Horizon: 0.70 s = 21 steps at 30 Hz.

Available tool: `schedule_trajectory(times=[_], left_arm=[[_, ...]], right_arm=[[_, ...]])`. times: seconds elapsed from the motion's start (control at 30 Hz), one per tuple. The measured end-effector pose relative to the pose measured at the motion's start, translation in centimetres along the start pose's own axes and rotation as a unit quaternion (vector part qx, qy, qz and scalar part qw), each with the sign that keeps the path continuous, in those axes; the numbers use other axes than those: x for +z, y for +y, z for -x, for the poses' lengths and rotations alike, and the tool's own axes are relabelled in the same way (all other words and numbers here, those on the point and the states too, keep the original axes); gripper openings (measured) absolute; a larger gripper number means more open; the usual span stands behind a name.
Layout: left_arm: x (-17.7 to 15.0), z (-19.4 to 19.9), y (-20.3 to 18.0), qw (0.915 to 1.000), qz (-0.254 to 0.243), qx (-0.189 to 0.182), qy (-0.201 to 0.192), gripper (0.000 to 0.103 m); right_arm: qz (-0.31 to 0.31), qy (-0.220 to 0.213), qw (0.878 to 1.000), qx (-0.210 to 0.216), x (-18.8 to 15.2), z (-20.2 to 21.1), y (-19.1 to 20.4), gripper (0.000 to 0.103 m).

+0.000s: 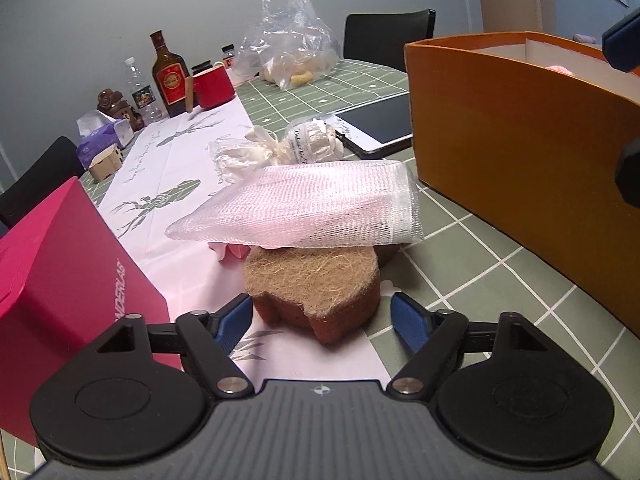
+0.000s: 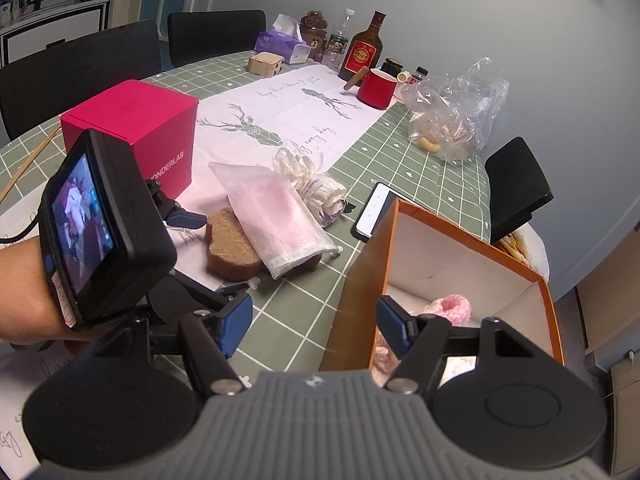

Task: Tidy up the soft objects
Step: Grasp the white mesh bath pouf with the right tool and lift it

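Observation:
A brown fibre sponge (image 1: 320,292) lies on the table, with a pink mesh pouch (image 1: 308,208) lying across its far side. My left gripper (image 1: 322,320) is open, its blue fingers on either side of the sponge's near end, not closed on it. Behind them lies a white wrapped bundle (image 1: 280,148). In the right wrist view I see the sponge (image 2: 230,248), the pouch (image 2: 276,220) and the bundle (image 2: 316,184). My right gripper (image 2: 316,324) is open and empty over the near wall of the orange box (image 2: 360,276), which holds a pink fluffy item (image 2: 452,306).
A magenta box (image 1: 60,280) stands close on the left. The orange box (image 1: 520,160) stands on the right. A phone (image 2: 376,208) lies by the box. At the far side are a red mug (image 2: 376,88), a bottle (image 2: 362,50), a plastic bag (image 2: 452,116) and tissues (image 2: 280,44).

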<state>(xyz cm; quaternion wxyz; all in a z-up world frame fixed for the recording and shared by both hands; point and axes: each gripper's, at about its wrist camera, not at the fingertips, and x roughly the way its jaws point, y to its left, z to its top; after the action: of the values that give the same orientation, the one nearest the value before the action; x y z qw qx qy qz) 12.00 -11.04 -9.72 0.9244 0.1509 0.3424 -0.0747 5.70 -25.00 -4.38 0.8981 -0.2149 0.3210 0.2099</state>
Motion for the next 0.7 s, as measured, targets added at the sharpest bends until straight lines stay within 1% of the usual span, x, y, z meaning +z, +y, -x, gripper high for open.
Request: schedule_trajectory(times=[0.03, 0.07, 0.1, 0.2, 0.23, 0.3, 0.37, 0.47, 0.53, 0.57, 0.6, 0.63, 0.67, 0.7], left_arm=[[0.0, 0.1, 0.1, 1.0, 0.004, 0.003, 0.001, 0.073], [0.0, 0.2, 0.2, 1.0, 0.008, -0.002, 0.004, 0.056], [-0.1, 0.3, 0.2, 0.9999, 0.007, -0.009, 0.008, 0.052], [-0.5, 0.9, -0.4, 0.9999, -0.011, -0.005, 0.009, 0.037], [-0.7, 1.1, -0.5, 0.9998, -0.015, -0.007, 0.009, 0.029], [-1.0, 1.5, -0.5, 0.9997, -0.02, -0.014, 0.009, 0.023], [-1.3, 1.9, -0.4, 0.9994, -0.021, -0.024, 0.011, 0.015], [-1.7, 2.5, 0.0, 0.9989, -0.017, -0.04, 0.016, 0.014], [-2.1, 3.0, 0.1, 0.9985, -0.02, -0.047, 0.017, 0.018], [-2.4, 3.4, 0.1, 0.9984, -0.023, -0.049, 0.016, 0.027], [-2.6, 3.8, 0.1, 0.9982, -0.023, -0.053, 0.016, 0.034], [-2.8, 4.1, 0.3, 0.9979, -0.022, -0.058, 0.016, 0.047], [-3.0, 4.6, 0.4, 0.9976, -0.022, -0.064, 0.014, 0.053], [-3.2, 5.0, 0.6, 0.9973, -0.022, -0.069, 0.014, 0.054]], right_arm=[[0.0, 0.0, 1.0, 0.0, 0.0, 0.0, 0.0, 0.068], [0.0, 0.0, 1.0, 0.0, 0.0, 0.0, 0.0, 0.068], [0.0, 0.0, 1.0, 0.0, 0.0, 0.0, 0.0, 0.068], [-0.001, 0.0, 1.0, -0.001, 0.0, 0.0, -0.1, 0.068], [-0.001, 0.001, 1.0, 0.0, 0.0, -0.1, -0.1, 0.068], [-0.002, 0.001, 1.0, 0.0, -0.1, -0.1, -0.2, 0.068], [-0.004, -0.003, 1.0, 0.003, -0.1, 0.0, -0.2, 0.068], [-0.008, -0.016, 1.0, 0.01, 0.3, -0.3, -0.2, 0.068], [-0.009, -0.023, 1.0, 0.016, 1.1, -0.9, 0.1, 0.069], [-0.01, -0.025, 0.999, 0.017, 1.7, -1.4, 0.3, 0.071], [-0.01, -0.025, 0.999, 0.02, 2.2, -2.0, 0.6, 0.076], [-0.009, -0.022, 0.999, 0.024, 2.8, -2.7, 0.8, 0.08], [-0.011, -0.016, 0.999, 0.029, 3.3, -3.6, 1.0, 0.082], [-0.012, -0.009, 0.999, 0.037, 3.8, -4.4, 1.2, 0.083]])
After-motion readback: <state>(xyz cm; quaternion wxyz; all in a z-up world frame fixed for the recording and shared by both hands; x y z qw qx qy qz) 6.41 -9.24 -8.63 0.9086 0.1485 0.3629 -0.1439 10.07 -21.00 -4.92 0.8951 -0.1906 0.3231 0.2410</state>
